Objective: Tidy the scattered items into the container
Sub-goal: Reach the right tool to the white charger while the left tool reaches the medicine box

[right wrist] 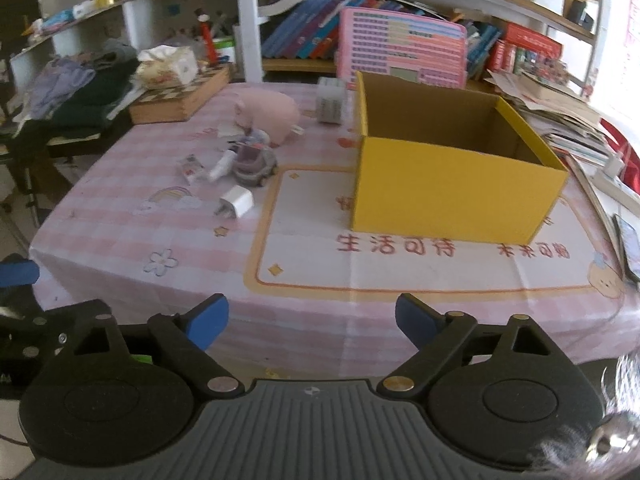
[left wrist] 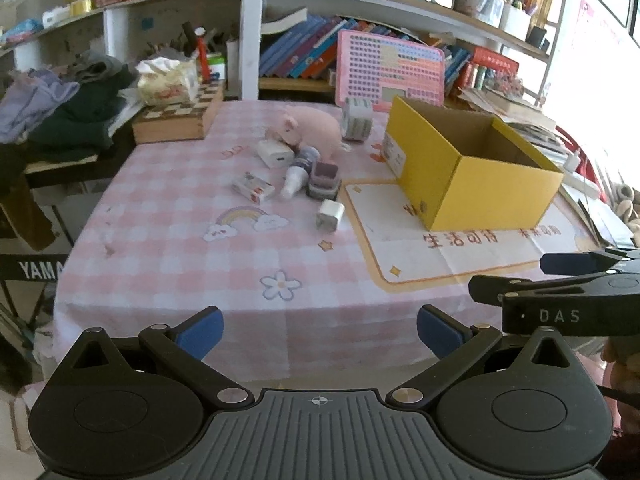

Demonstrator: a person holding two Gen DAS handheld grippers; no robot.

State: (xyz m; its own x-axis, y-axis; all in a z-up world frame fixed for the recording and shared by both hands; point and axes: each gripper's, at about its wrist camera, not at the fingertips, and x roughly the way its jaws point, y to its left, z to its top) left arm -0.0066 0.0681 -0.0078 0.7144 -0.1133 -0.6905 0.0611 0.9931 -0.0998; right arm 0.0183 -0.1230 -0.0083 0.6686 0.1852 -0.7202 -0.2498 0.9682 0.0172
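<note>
An open yellow cardboard box (left wrist: 476, 184) (right wrist: 452, 192) stands on the pink checked table, on a white mat (left wrist: 424, 252). Left of it lies a cluster: a pink plush pig (left wrist: 312, 124) (right wrist: 268, 114), a white charger (left wrist: 276, 153), a small white bottle (left wrist: 294, 182) (right wrist: 222, 166), a grey toy car (left wrist: 324, 182) (right wrist: 254, 164), a small printed packet (left wrist: 254, 188) (right wrist: 192, 168), a white plug adapter (left wrist: 330, 215) (right wrist: 237, 202) and a grey cube (left wrist: 356, 118) (right wrist: 330, 100). My left gripper (left wrist: 320, 334) and right gripper (right wrist: 312, 322) are open and empty, held off the table's near edge.
A chessboard box (left wrist: 180, 116) with a tissue pack (left wrist: 168, 80) sits at the back left beside piled clothes (left wrist: 68, 108). A pink board (left wrist: 390, 68) leans behind the box. Bookshelves line the back. Papers stack at the right (right wrist: 560, 120).
</note>
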